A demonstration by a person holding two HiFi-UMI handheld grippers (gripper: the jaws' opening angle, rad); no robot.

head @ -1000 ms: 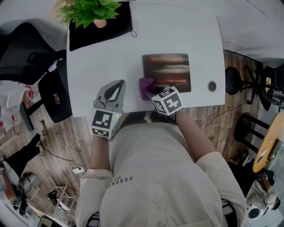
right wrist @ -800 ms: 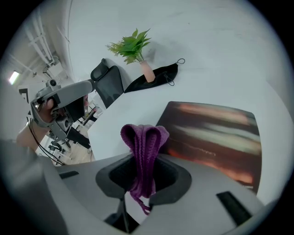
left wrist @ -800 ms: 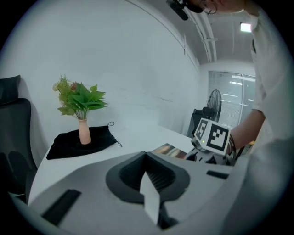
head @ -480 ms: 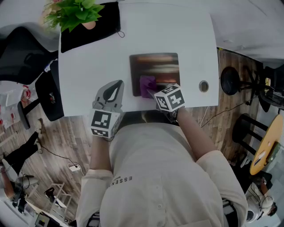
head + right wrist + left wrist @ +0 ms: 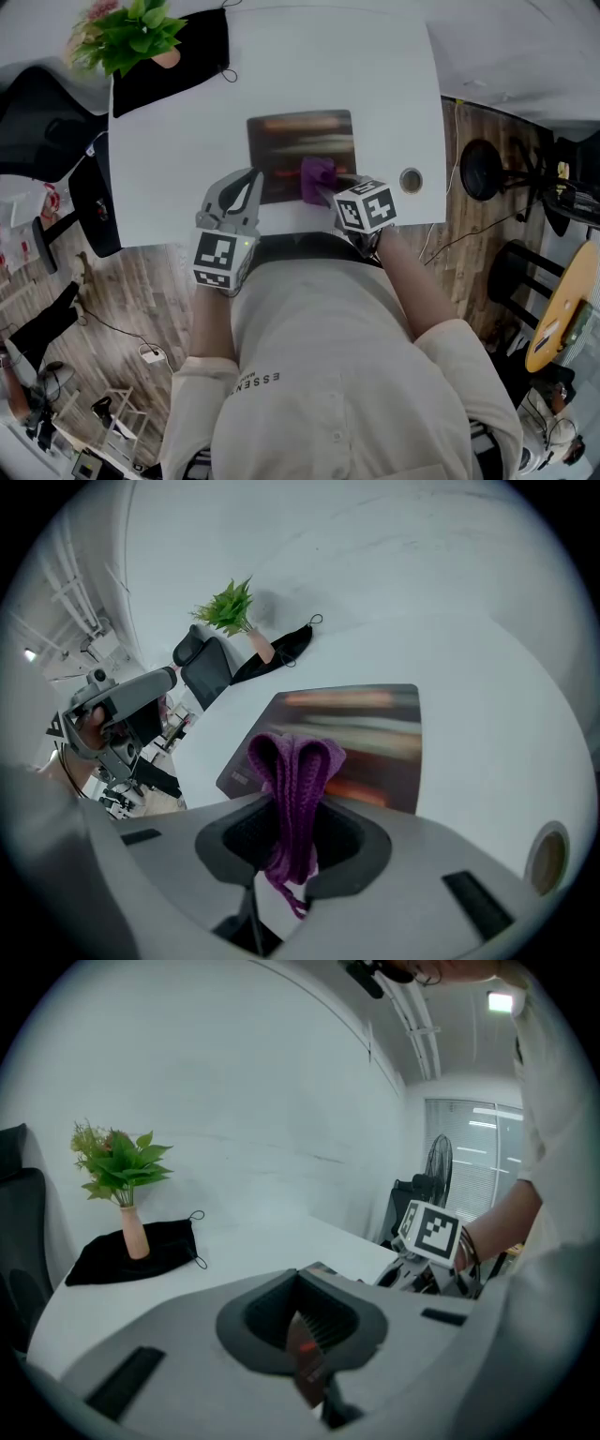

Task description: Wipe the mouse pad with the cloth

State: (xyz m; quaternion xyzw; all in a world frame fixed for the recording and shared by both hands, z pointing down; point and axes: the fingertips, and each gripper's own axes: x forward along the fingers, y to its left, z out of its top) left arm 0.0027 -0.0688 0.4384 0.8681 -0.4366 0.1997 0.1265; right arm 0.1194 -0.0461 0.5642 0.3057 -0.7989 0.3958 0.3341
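Observation:
The dark mouse pad (image 5: pixel 302 141) lies flat on the white table (image 5: pixel 178 150), near its front edge. My right gripper (image 5: pixel 328 190) is shut on a folded purple cloth (image 5: pixel 318 176) that rests on the pad's near middle. In the right gripper view the cloth (image 5: pixel 295 780) stands up between the jaws over the pad (image 5: pixel 375 733). My left gripper (image 5: pixel 246 183) hovers at the pad's near left corner, shut and holding nothing. A sliver of the pad (image 5: pixel 305 1358) shows past its jaws.
A potted plant (image 5: pixel 131 33) stands on a black pouch (image 5: pixel 183 56) at the table's back left. A round cable hole (image 5: pixel 411 180) sits right of the pad. An office chair (image 5: pixel 37 112) is left of the table, stools (image 5: pixel 487 169) to the right.
The right gripper has drawn the cloth rightward from the pad's near left corner to its near middle. The left gripper now sits closer to the pad's left corner.

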